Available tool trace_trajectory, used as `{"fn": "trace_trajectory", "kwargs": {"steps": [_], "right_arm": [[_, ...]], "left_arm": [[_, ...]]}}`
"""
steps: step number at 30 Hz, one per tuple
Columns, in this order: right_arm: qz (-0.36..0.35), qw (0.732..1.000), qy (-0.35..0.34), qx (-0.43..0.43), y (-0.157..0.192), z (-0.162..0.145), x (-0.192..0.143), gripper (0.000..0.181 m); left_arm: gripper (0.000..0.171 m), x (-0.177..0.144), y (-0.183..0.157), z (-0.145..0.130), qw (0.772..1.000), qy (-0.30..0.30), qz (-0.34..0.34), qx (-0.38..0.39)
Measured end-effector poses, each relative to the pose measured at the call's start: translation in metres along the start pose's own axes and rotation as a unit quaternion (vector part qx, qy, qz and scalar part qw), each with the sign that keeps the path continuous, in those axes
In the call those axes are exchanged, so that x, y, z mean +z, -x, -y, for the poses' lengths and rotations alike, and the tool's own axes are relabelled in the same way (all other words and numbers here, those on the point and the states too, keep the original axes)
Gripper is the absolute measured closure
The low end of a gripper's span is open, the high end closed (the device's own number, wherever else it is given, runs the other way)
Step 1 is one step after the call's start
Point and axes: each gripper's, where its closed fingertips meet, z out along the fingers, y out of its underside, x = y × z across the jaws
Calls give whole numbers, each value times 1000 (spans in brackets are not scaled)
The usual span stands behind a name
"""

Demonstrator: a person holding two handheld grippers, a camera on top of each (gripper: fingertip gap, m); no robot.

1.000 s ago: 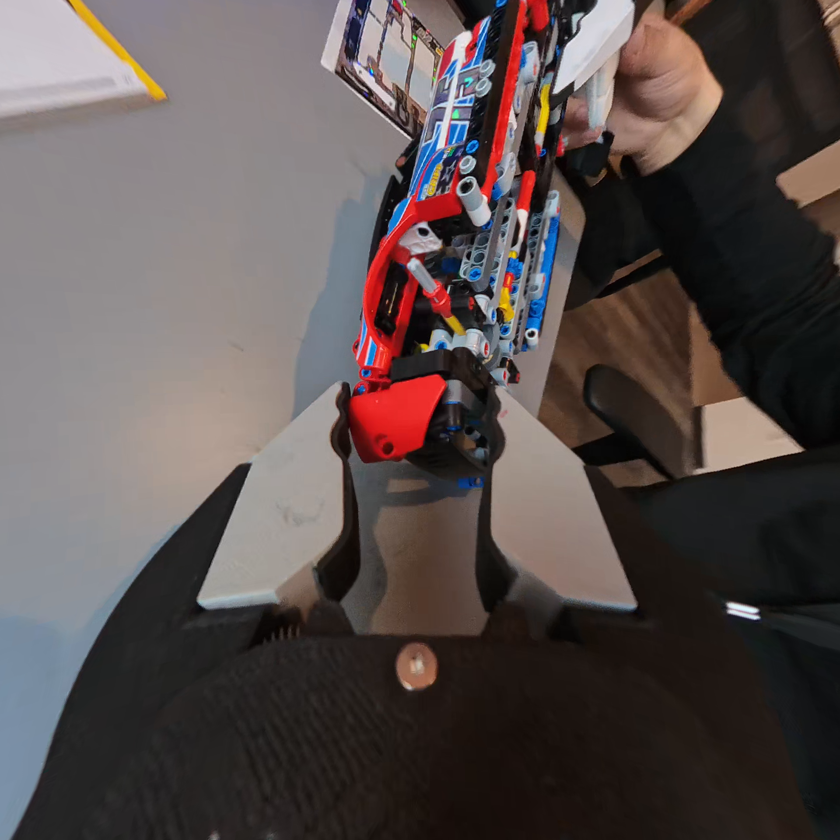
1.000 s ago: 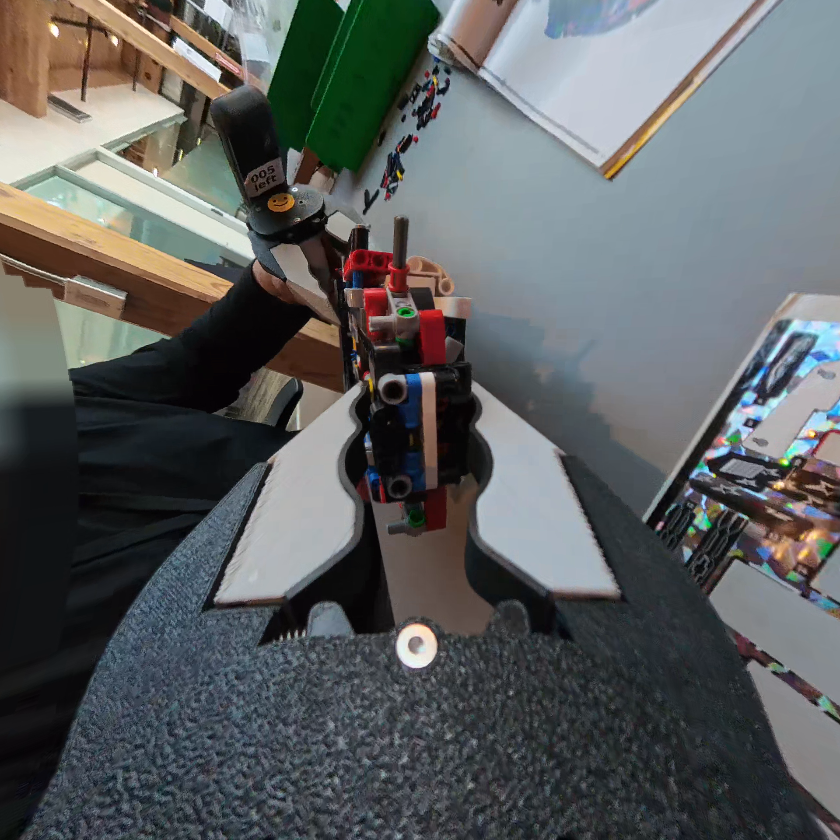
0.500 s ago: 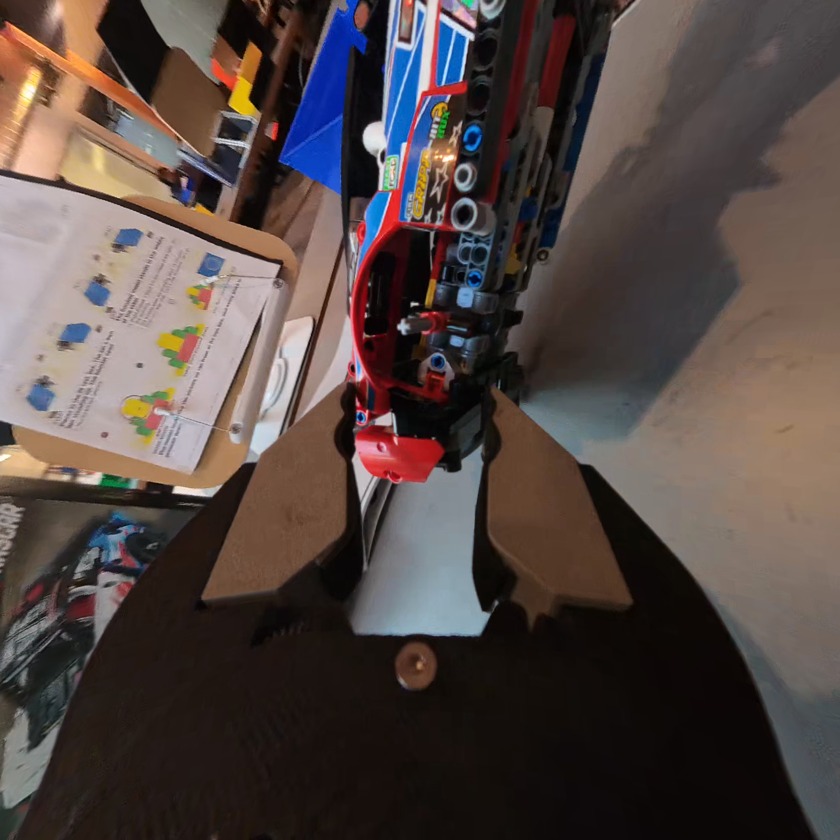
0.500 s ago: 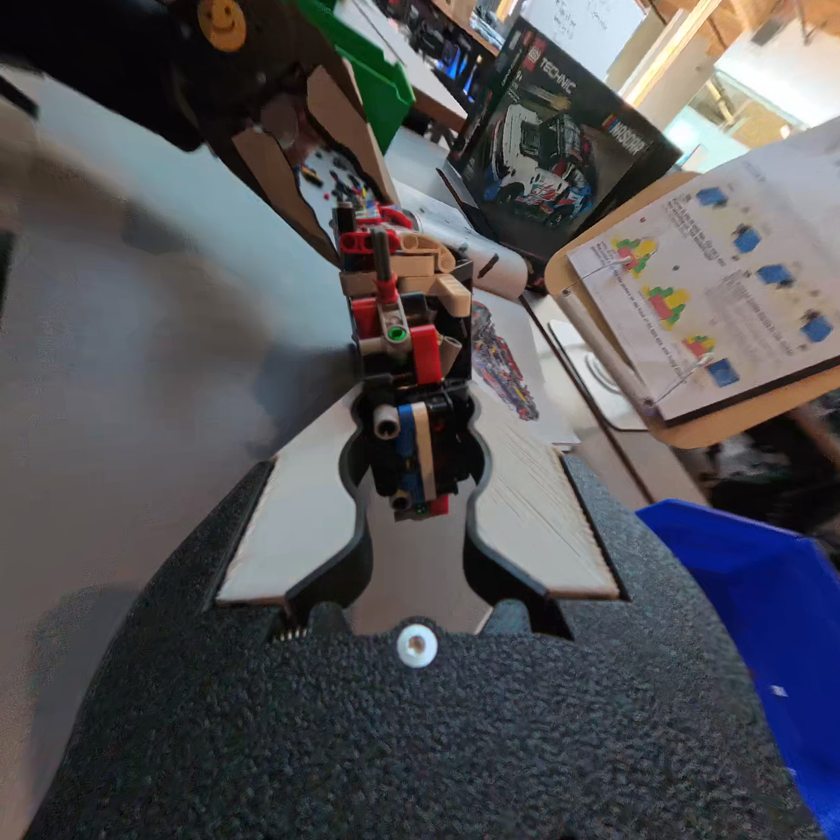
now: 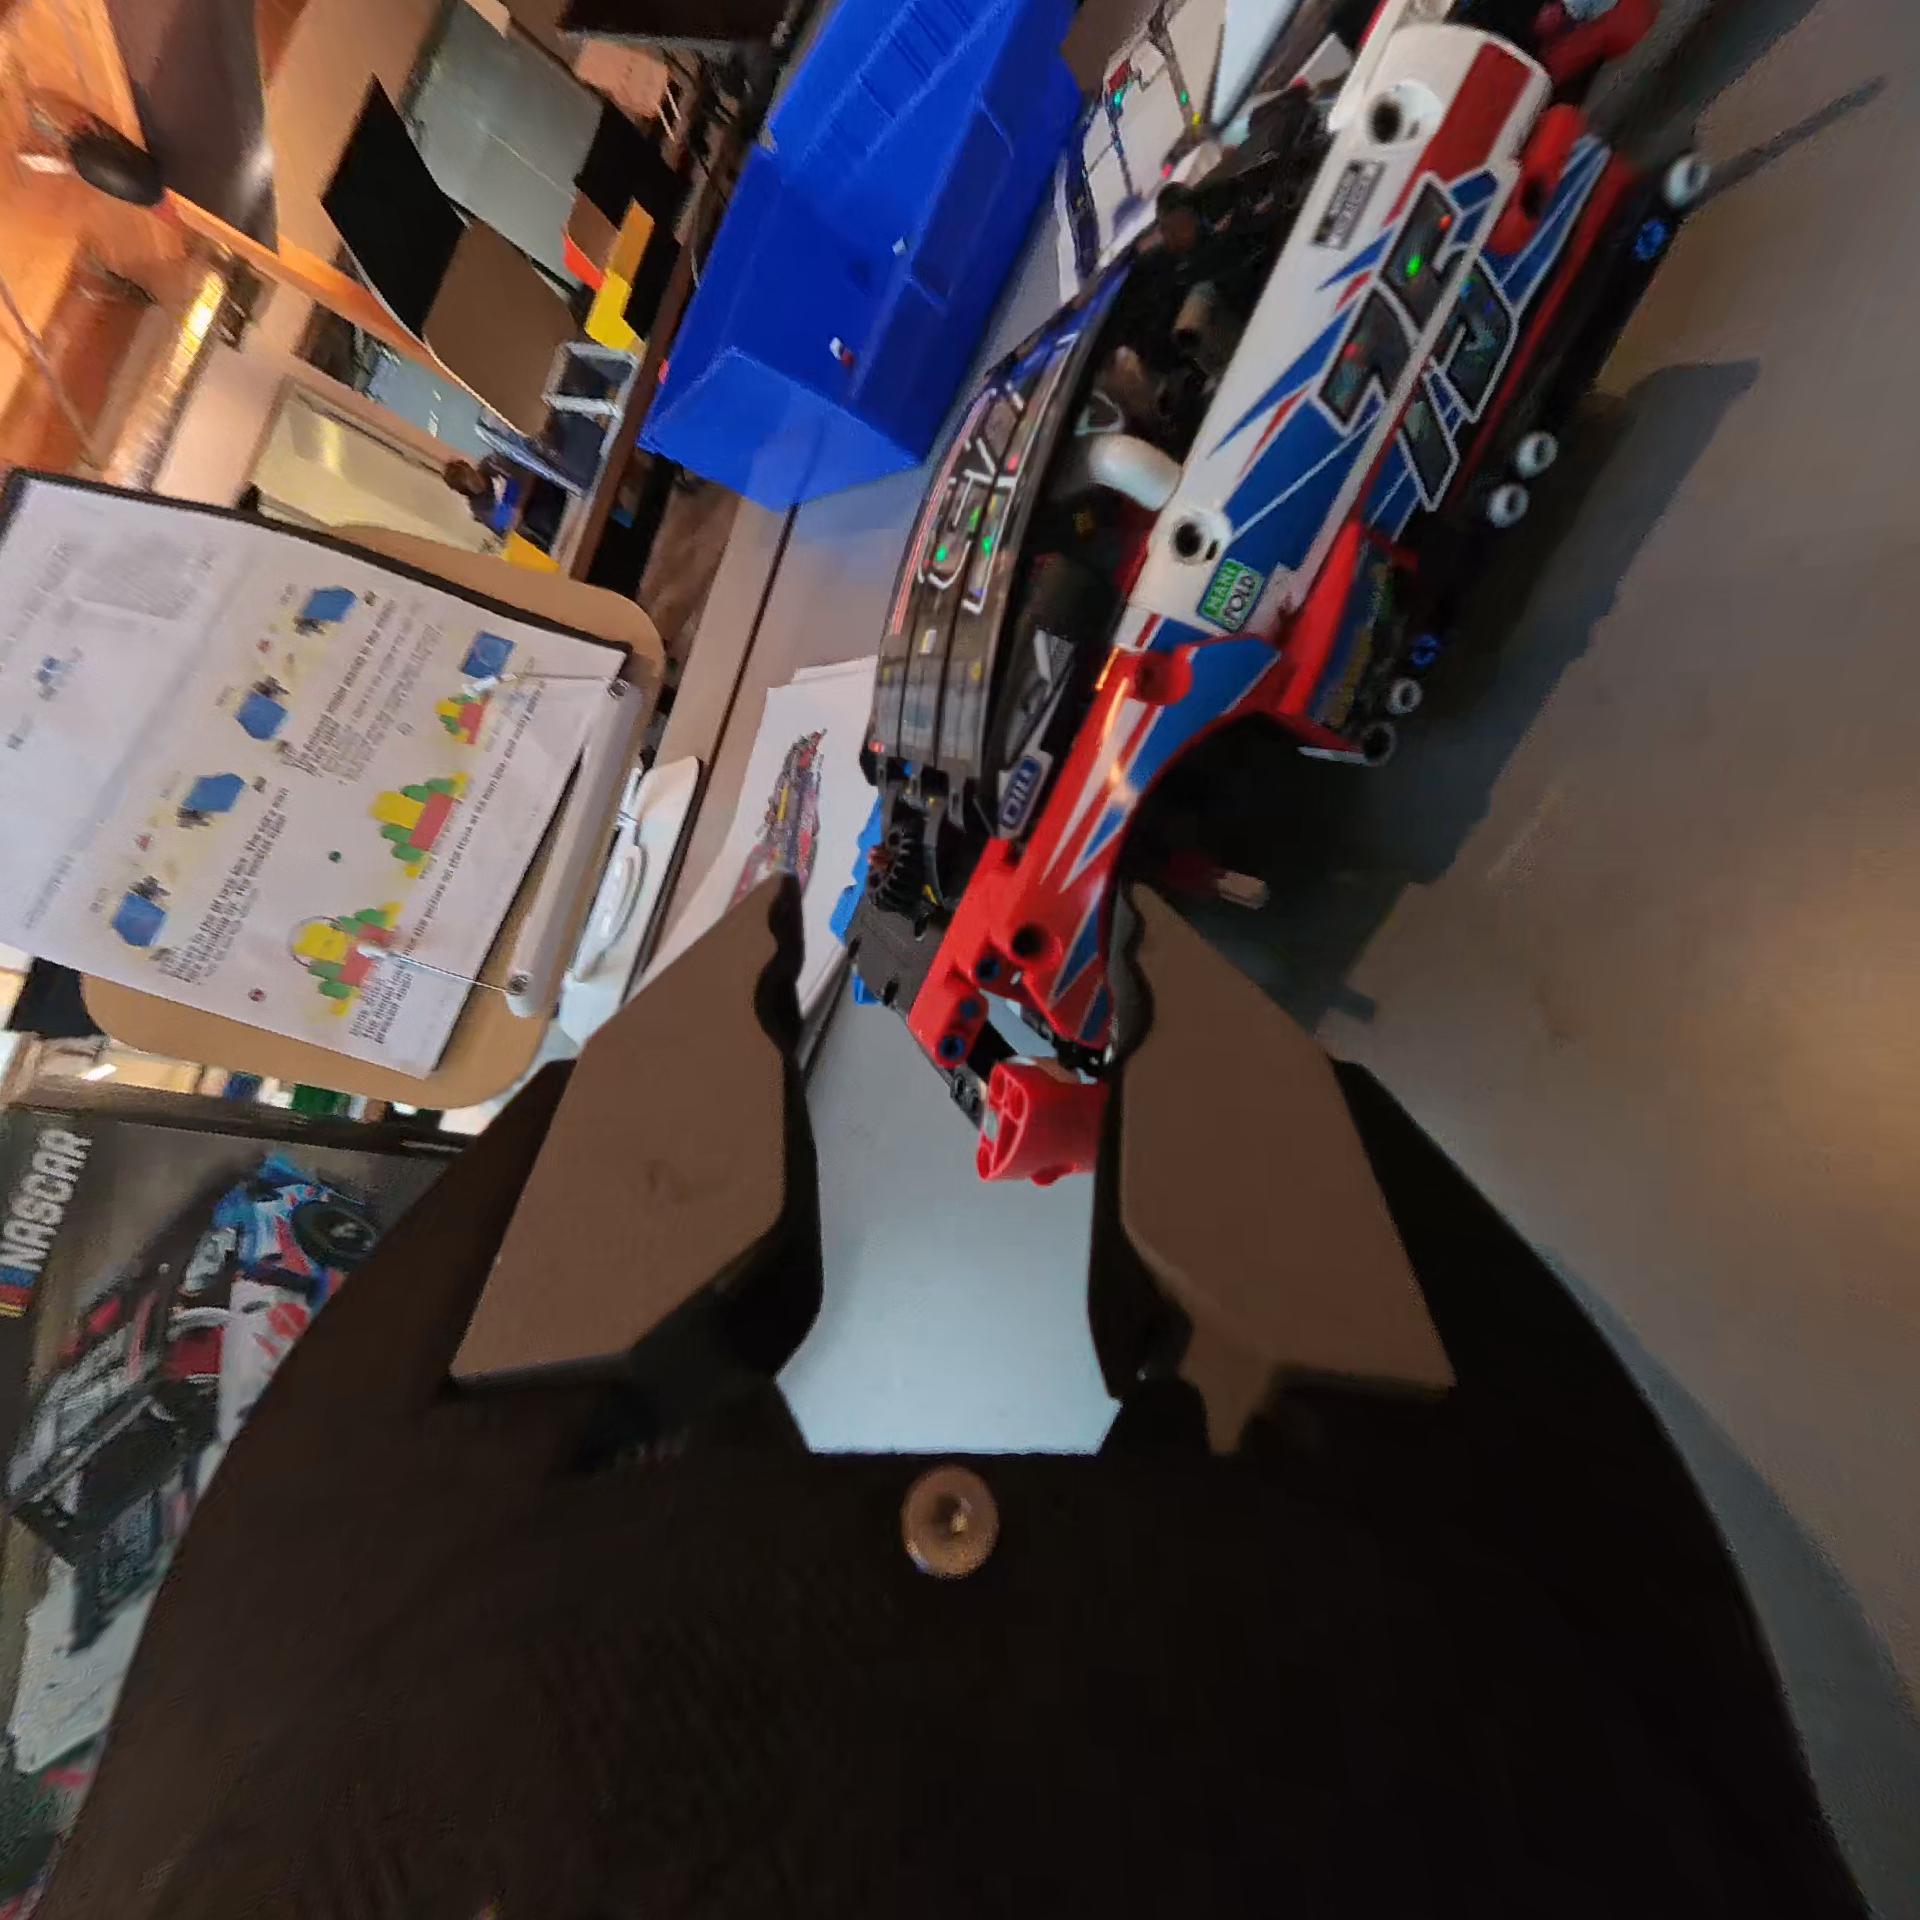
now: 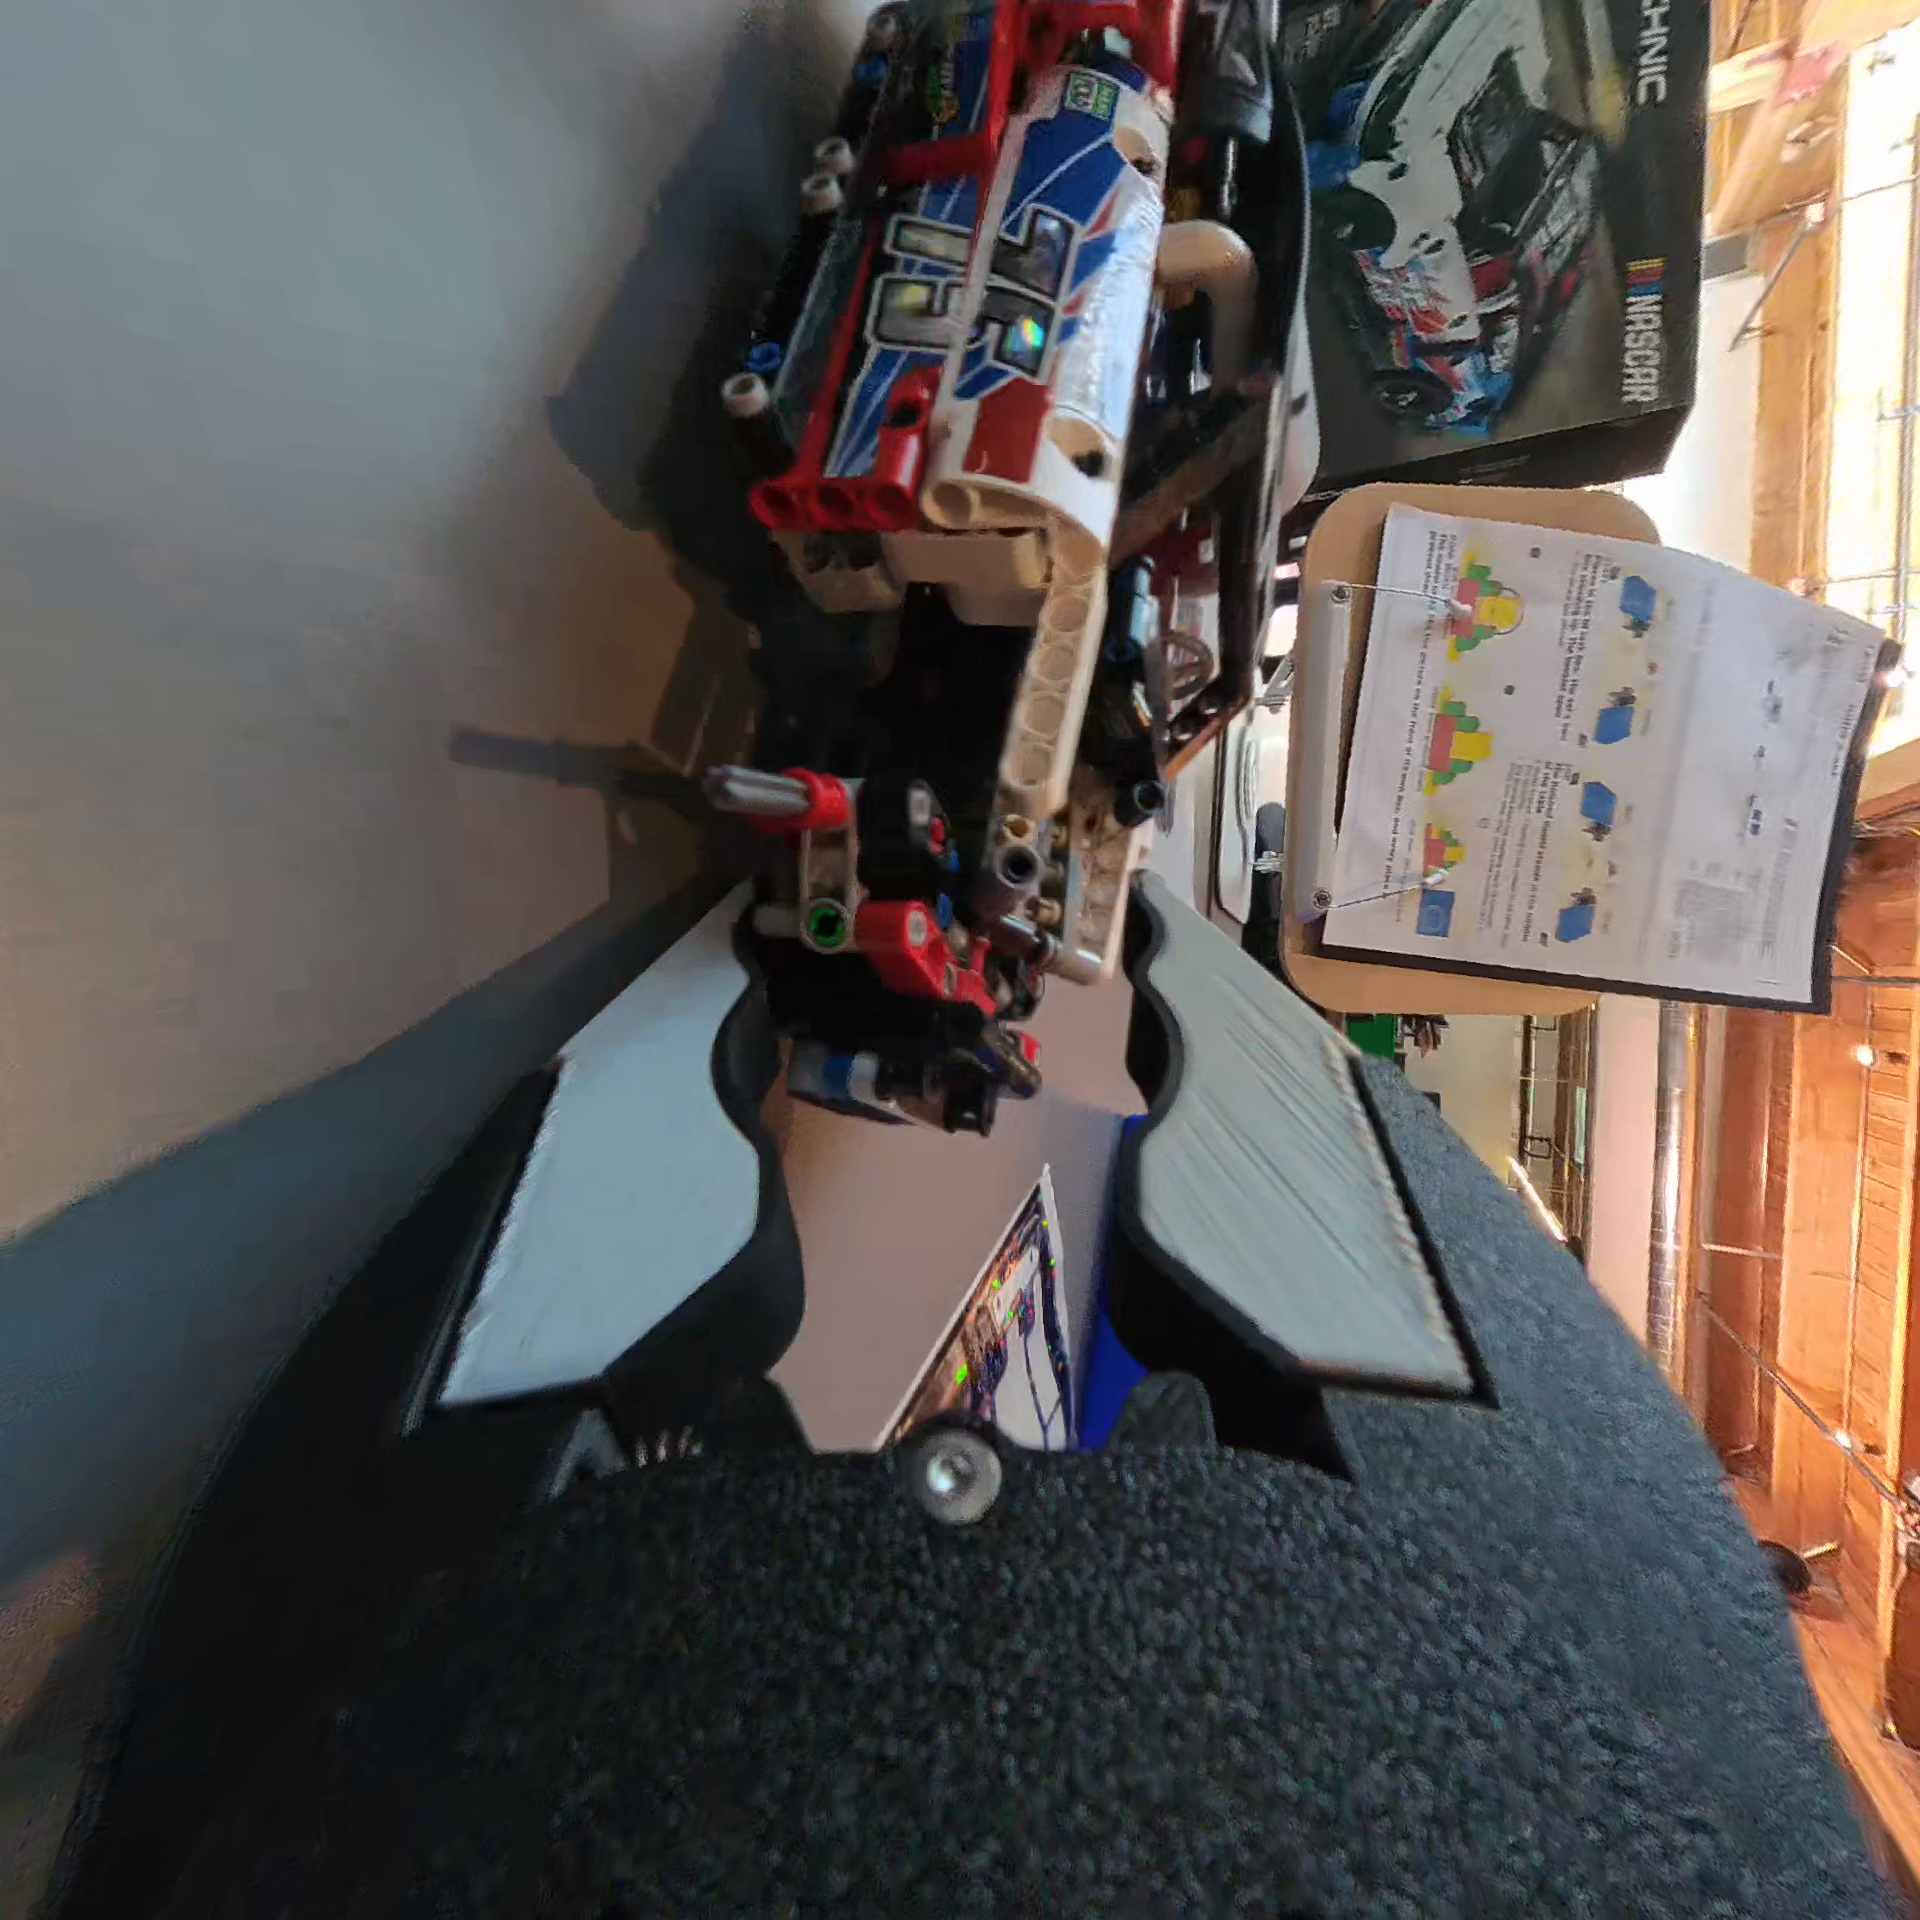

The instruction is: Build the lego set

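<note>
currently: lego car (image 5: 1226, 582), long axis running to upper right of frame, one end between each gripper's spread fingers; left gripper (image 5: 961, 997) and right gripper (image 6: 940, 971) both parted, neither clamping it.

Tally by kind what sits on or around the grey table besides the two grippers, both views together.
Lego car model: 1
Blue bin: 1
Set box with car picture: 1
Clipboard with printed sheet: 1
Holographic sticker sheet: 1
Total: 5
</note>
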Motion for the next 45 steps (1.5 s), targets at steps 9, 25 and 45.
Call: {"fn": "trace_trajectory", "kwargs": {"steps": [9, 25, 45], "right_arm": [[123, 978, 163, -39, -14, -109, -35, 99], [-9, 903, 87, 420, -46, -67, -94, 116], [-170, 667, -118, 715, -78, -89, -99, 100]], "left_arm": [[92, -45, -3, 19, 960, -39, -130, -247], [84, -22, -80, -2, 863, 59, -316, -390], [85, -8, 102, -35, 819, -145, -42, -554]]}}
